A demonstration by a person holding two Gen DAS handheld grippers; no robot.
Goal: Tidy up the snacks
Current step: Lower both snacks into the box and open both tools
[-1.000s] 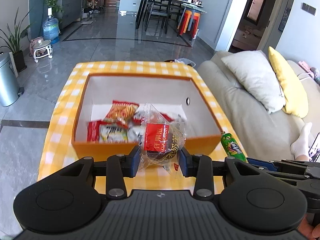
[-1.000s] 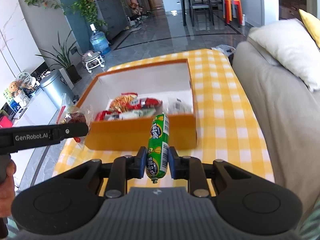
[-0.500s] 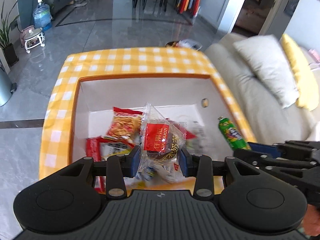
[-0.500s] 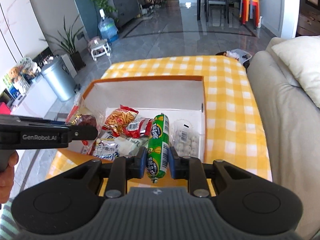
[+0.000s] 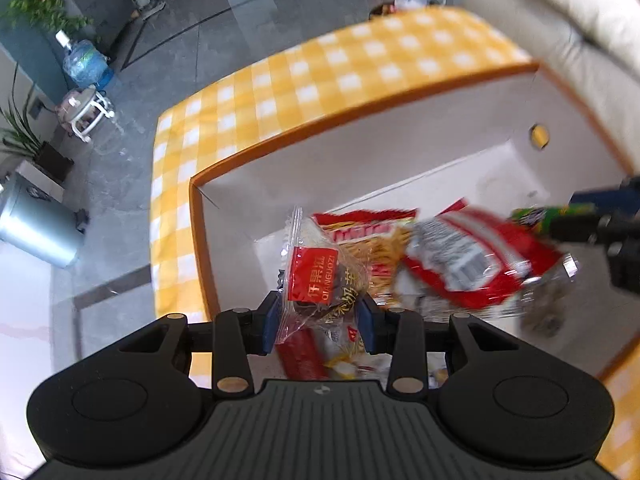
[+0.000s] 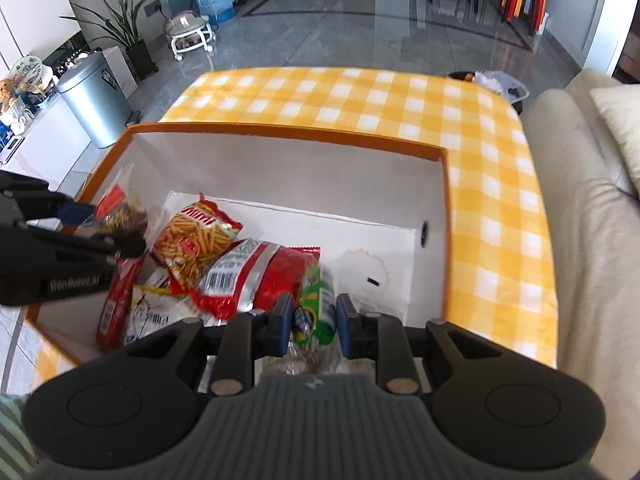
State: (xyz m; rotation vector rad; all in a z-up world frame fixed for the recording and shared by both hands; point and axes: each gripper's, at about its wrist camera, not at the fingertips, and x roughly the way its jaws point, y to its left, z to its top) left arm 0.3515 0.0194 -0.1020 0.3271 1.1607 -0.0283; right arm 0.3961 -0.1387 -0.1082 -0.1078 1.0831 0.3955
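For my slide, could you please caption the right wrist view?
Right gripper holding a green sausage over the orange snack box.

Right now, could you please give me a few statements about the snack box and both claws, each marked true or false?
1. The left claw holds a clear bag with a red label. True.
2. The right claw is empty. False: it is shut on a green sausage stick.
3. Both claws are over the orange box. True.
4. The box holds no snacks yet. False: a packet of fries-style sticks and a red packet with a barcode already lie inside.
5. The box stands on a yellow checked cloth. True.
6. The box is lined in black. False: its inner walls are white.
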